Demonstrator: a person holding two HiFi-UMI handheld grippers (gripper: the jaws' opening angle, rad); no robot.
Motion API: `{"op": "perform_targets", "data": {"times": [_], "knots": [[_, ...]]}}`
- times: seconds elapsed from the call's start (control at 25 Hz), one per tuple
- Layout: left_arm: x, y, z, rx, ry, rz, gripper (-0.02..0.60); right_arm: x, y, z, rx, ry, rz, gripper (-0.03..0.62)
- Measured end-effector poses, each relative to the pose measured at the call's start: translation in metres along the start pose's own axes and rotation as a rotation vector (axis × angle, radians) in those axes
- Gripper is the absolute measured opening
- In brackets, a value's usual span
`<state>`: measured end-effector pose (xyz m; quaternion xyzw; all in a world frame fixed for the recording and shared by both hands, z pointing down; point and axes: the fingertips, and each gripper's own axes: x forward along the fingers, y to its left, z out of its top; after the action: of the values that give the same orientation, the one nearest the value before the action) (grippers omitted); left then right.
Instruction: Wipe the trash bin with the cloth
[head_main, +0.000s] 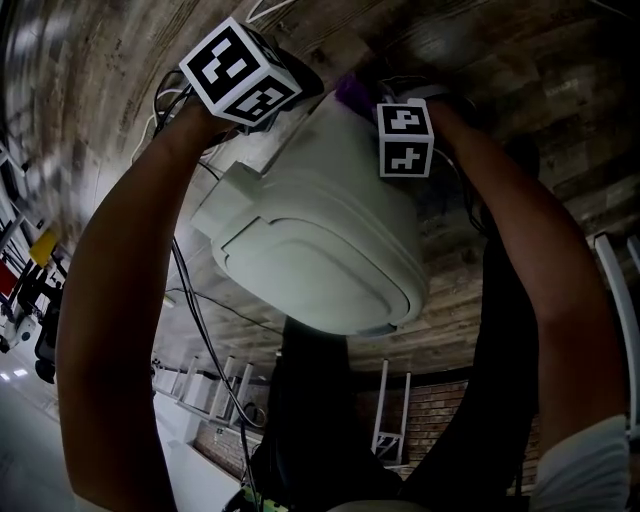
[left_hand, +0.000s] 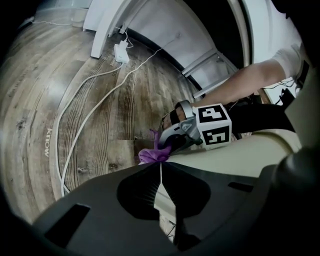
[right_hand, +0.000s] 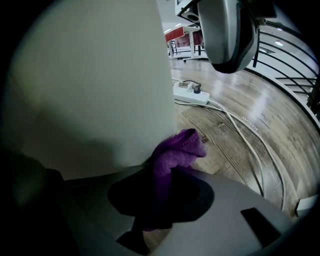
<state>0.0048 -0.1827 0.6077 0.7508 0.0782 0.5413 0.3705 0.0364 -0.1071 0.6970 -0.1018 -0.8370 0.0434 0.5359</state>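
Head camera looks steeply down on the trash bin (head_main: 320, 250); gripper cameras, close at its side, face each other across the purple cloth (right_hand: 177, 150).

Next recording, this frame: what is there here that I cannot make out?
- Head view: the fingers of both grippers, hidden behind their marker cubes and the trash bin.
- Right gripper view: the cloth's lower end, lost in shadow between the right gripper's fingers.
- Left gripper view: the thin pale line where the left gripper's fingers meet, too thin to identify.
- Head view: the floor at left, blurred.
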Motion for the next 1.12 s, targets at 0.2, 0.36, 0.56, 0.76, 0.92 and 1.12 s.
{"op": "perform_targets", "data": {"times": [0.2, 0.36, 0.56, 0.76, 0.92, 1.12], "knots": [[0.002, -0.005, 0.006, 0.020, 0.013, -0.007, 0.009, -0.001, 0.031, -0.019, 0.008, 0.019, 0.042, 0.101], [0.006, -0.008, 0.013, 0.030, 0.027, -0.009, 0.009, -0.001, 0.060, -0.038, -0.001, 0.044, 0.083, 0.101], [0.017, -0.017, 0.033, 0.066, 0.049, -0.022, 0.009, -0.001, 0.092, -0.055, 0.006, 0.058, 0.123, 0.101], [0.032, -0.030, 0.053, 0.111, 0.075, -0.043, 0.009, 0.000, 0.120, -0.069, 0.015, 0.069, 0.158, 0.101], [0.047, -0.043, 0.066, 0.143, 0.101, -0.065, 0.009, 0.000, 0.141, -0.079, 0.040, 0.072, 0.181, 0.101], [0.068, -0.058, 0.080, 0.154, 0.110, -0.093, 0.009, 0.003, 0.166, -0.090, 0.045, 0.083, 0.219, 0.101]]}}
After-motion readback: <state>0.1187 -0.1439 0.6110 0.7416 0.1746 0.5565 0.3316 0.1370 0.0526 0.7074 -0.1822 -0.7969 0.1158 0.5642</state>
